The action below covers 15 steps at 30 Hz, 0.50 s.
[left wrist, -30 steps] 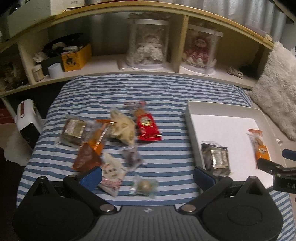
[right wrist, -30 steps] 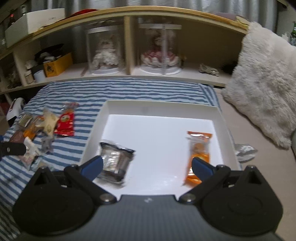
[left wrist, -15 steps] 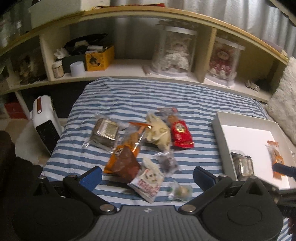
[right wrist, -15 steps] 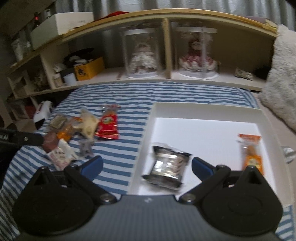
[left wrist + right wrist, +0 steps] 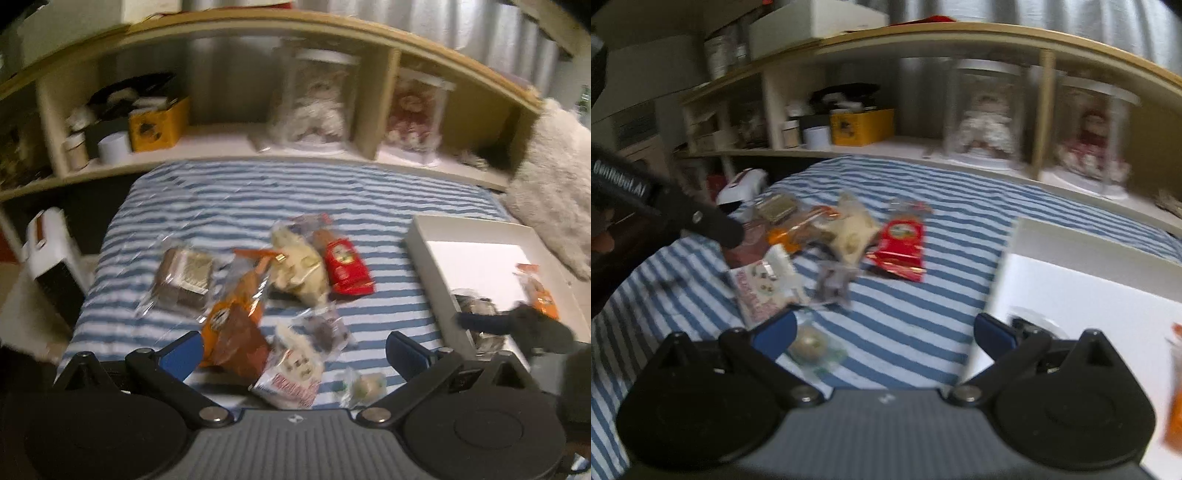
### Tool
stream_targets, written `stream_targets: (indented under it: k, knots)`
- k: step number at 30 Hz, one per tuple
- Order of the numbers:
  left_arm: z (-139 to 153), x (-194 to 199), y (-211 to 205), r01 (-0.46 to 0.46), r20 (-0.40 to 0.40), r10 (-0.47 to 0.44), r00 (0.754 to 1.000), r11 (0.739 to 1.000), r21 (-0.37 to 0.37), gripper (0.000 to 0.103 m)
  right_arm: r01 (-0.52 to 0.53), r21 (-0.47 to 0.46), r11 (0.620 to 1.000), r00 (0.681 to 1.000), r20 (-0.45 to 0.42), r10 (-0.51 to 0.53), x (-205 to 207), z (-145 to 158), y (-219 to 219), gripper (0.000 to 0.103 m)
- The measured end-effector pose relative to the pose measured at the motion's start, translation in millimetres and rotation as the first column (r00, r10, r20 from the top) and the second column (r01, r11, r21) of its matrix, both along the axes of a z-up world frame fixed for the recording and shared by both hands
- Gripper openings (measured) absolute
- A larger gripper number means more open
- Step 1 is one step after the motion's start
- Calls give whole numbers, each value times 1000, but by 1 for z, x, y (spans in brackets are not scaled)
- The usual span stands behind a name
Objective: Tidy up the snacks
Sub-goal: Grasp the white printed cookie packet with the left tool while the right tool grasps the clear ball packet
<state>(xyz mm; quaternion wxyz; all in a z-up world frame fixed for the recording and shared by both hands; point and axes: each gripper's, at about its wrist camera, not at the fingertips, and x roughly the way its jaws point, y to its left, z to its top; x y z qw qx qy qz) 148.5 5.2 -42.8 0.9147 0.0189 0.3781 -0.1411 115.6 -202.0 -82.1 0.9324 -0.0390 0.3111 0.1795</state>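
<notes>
On the blue-striped bed (image 5: 258, 192), a loose heap of snacks lies just left of the white tray (image 5: 424, 236): a red packet (image 5: 345, 264), a pale cream bag (image 5: 299, 260) touching its left side, an orange-and-brown wrapper (image 5: 236, 325), a clear-wrapped brown cake (image 5: 184, 282), a pink-printed white packet (image 5: 291, 376), a small dark wrapped sweet (image 5: 327, 330) and a round greenish one (image 5: 812, 347) nearest the cameras. Inside the tray rest a silver-wrapped cake (image 5: 476, 308) and an orange packet (image 5: 541, 295). Left tongs (image 5: 293, 350) hover over the near end of the heap, jaws spread wide, holding nothing. Right tongs (image 5: 882, 328) are likewise wide apart and empty, over the striped cover between the heap and the tray's edge. Behind the bed runs a wooden shelf (image 5: 923, 147) with a yellow box (image 5: 860, 125) and two dolls in clear cases. Both views are motion-blurred.
</notes>
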Motion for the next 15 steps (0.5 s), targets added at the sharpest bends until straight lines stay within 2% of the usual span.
stream_targets:
  k: [4, 9, 13, 15]
  knots:
    - [0, 0, -8, 88, 36, -89, 995, 996, 28, 103, -85, 5, 996, 996, -31, 85, 9, -7, 13, 102]
    - [-9, 3, -22, 169, 42, -176, 984, 978, 122, 103, -219, -33, 975, 975, -52, 217, 14, -21, 31, 84]
    - [-22, 9, -24, 212, -8, -213, 977, 971, 109, 95, -278, -49, 959, 960, -57, 275, 18, -31, 47, 79]
    - [-29, 13, -24, 210, -31, -208, 978, 971, 110, 89, -299, -51, 953, 952, -82, 295, 22, -36, 54, 65]
